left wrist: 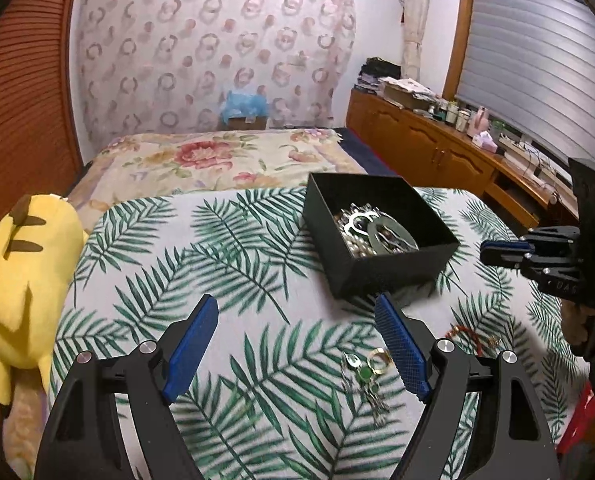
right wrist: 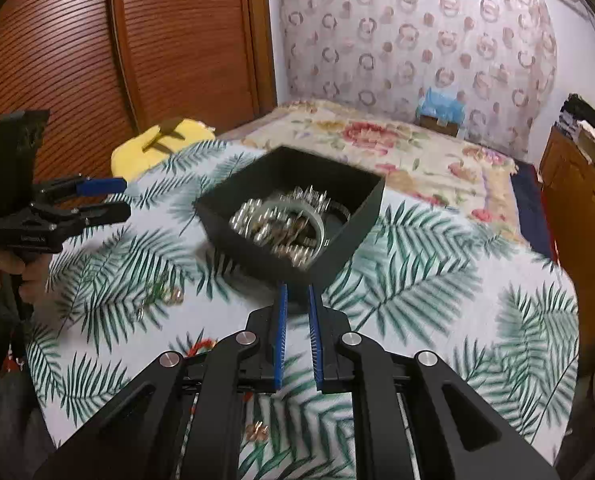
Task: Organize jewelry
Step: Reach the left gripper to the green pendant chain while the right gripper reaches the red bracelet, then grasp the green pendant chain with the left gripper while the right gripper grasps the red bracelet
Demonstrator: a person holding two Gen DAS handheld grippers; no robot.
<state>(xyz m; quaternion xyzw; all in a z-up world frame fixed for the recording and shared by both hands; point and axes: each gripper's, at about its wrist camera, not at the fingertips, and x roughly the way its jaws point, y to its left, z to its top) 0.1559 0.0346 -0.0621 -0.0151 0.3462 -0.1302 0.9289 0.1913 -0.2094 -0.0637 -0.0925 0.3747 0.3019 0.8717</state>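
left hand-held gripper (left wrist: 297,314): black frame | blue textured pads | silver screws | right hand-held gripper (right wrist: 297,292): same

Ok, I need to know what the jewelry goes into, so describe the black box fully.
The black box is open-topped, rectangular, matte and looks like cardboard. It sits flat on the palm-leaf cloth, turned corner-on to both cameras. Inside lie pearl beads and silver bangles. Neither claw touches it.

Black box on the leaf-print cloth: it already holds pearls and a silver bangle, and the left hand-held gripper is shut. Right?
Not quite: the left hand-held gripper is wide open, as the left wrist view shows. The black box does hold pearls and a silver bangle.
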